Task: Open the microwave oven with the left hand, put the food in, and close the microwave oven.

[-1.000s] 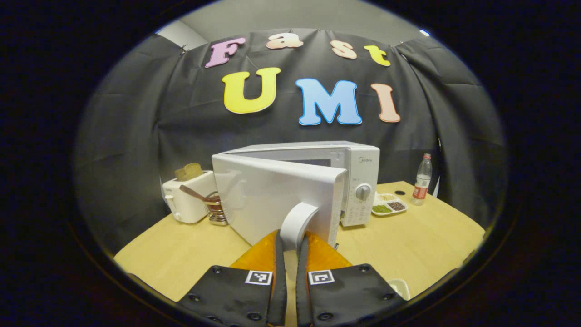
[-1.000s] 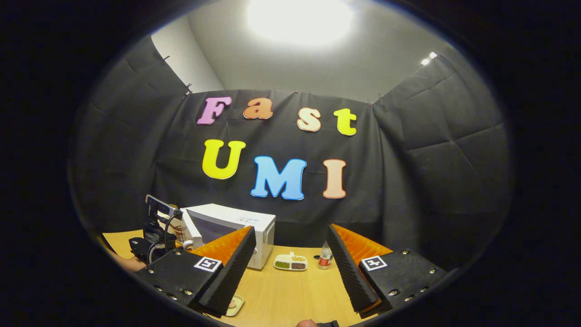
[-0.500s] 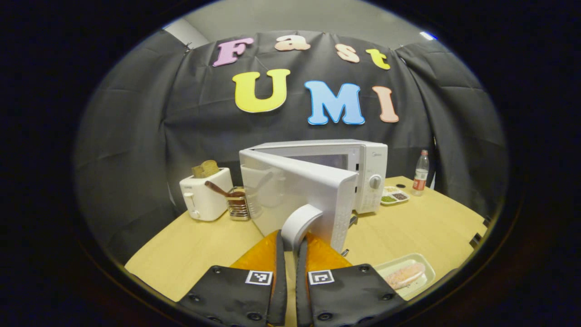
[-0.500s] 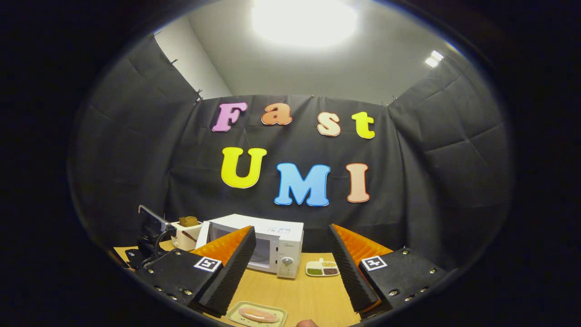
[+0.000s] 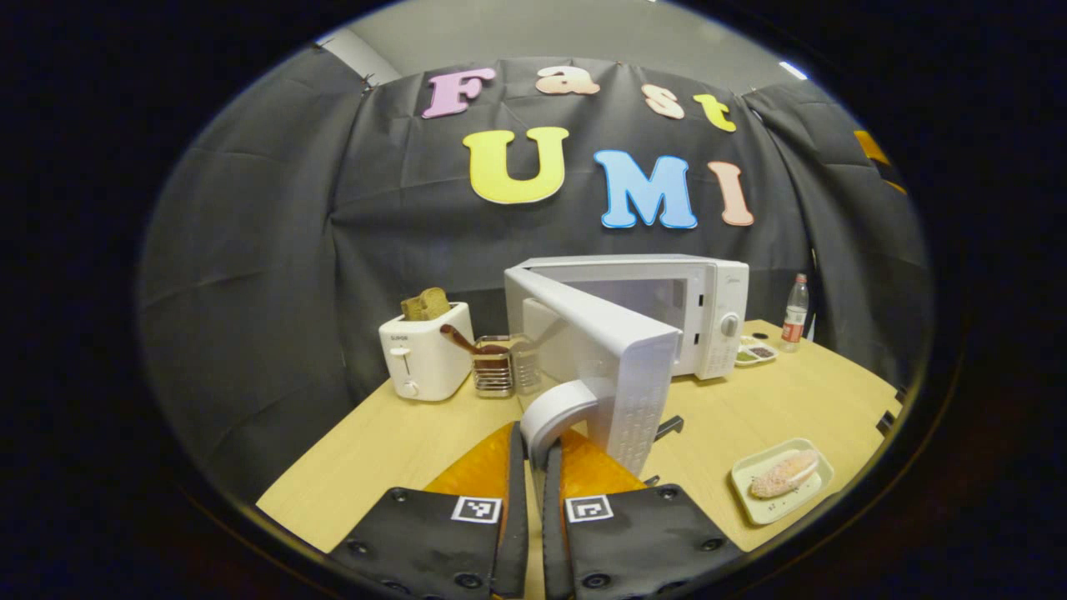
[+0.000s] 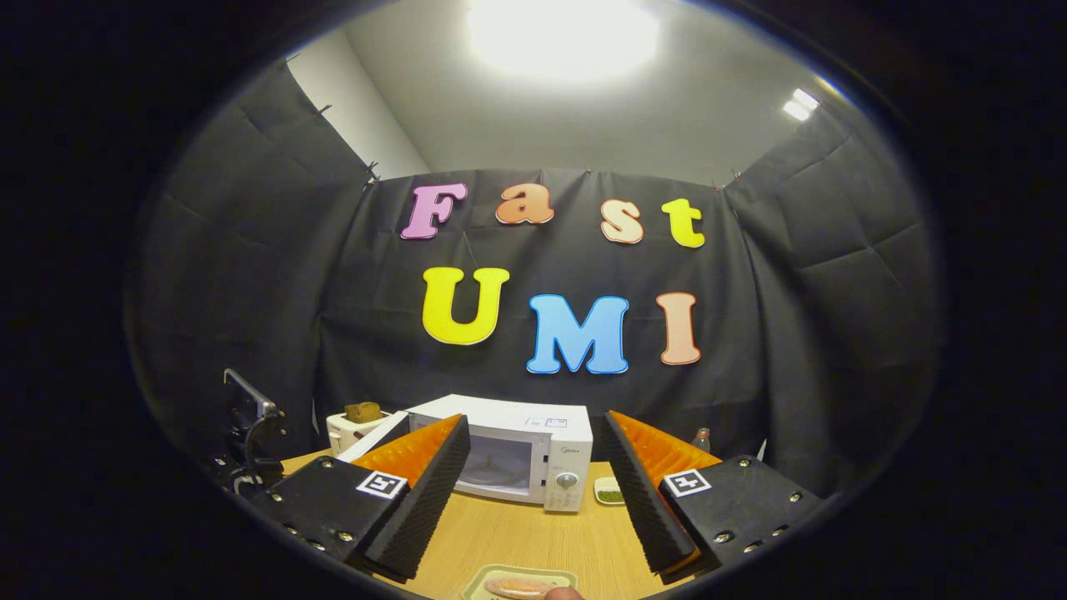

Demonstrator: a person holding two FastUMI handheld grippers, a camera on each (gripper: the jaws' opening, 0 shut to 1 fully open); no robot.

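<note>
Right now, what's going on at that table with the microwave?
A person is working two handheld grippers. The left gripper is shut on the door handle of the microwave, whose door stands swung well open. The right gripper hangs open above the table, holding nothing. The food lies on its tray in front, not yet inside.

light: ceiling lamp (image 6: pixel 560 33), blown-out glare | focus: sharp | edges: strong fisheye bending

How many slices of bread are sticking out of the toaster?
2, side by side in the top of the white toaster: one bread slice on the left, another beside it. No others visible.
</note>
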